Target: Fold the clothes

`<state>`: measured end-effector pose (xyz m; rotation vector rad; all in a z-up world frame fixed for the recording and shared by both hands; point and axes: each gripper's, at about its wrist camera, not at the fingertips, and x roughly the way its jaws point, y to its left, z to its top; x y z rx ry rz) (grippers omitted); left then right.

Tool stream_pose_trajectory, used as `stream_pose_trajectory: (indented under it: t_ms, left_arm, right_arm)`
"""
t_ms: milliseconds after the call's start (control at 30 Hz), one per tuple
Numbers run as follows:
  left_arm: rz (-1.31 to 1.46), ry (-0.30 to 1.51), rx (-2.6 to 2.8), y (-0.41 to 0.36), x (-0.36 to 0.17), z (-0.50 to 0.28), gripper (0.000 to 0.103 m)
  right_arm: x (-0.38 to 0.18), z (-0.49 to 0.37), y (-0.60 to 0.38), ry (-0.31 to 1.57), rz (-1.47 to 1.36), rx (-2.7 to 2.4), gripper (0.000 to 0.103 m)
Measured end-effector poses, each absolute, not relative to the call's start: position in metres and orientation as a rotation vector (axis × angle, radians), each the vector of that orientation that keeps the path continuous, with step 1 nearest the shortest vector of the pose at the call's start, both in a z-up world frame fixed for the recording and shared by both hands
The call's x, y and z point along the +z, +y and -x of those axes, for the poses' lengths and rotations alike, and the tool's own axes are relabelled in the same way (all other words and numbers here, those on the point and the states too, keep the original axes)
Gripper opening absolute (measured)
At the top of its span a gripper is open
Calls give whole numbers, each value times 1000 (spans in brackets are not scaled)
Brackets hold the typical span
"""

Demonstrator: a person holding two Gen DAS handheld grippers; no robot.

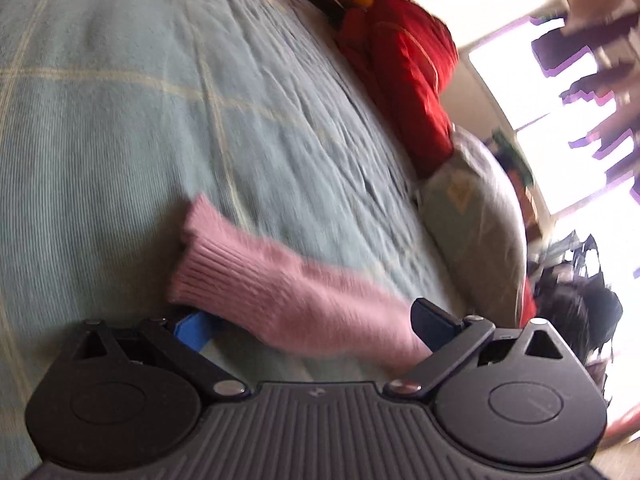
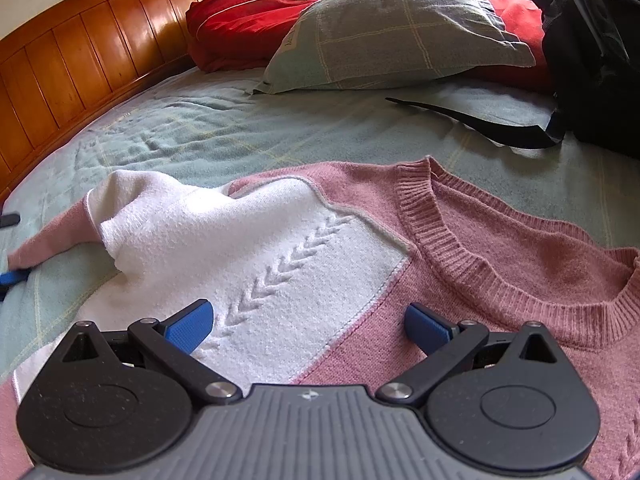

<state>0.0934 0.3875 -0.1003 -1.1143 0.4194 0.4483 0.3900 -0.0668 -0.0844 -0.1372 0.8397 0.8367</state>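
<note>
A pink and white knitted sweater (image 2: 500,240) lies front up on the bed, its ribbed collar (image 2: 452,240) toward the pillows. One sleeve (image 2: 132,216) stretches left, white near the shoulder and pink at the cuff. My right gripper (image 2: 308,326) hovers open just over the chest, above the white panel with the chevron stitching. In the left wrist view the pink sleeve cuff (image 1: 224,264) lies across the gap of my left gripper (image 1: 312,324), whose blue fingers stand wide apart, open. That view is blurred by motion.
The bed has a pale green checked cover (image 2: 240,128). A grey-green pillow (image 2: 400,28) and red pillows (image 2: 248,12) lie at the head, by a wooden headboard (image 2: 80,56). A black bag (image 2: 592,48) with a strap (image 2: 480,120) sits at the right.
</note>
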Motion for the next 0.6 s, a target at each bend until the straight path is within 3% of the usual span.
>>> stream_pose_trajectory:
  t_ms: [300,400,433,467,600]
  left_arm:
    - [1066,379,439,377,-103,-93,80]
    - [1138,359,489,398,-109,-94,58]
    - [1162,357,512,402,-113,-94,41]
    - [1183,356,532,406,-117,-95,35]
    - [1106,377,563,398,-115,-99,27]
  right_arm:
    - [-86,-390,-67,833,141,836,103]
    - [-87,-388,-64,826,157,831,103]
    - [-87,-388,-64,825,162,831,103]
    - [-87,-387,-63,823,167,830,103]
    - [-87,-389,-64,823,160,832,103]
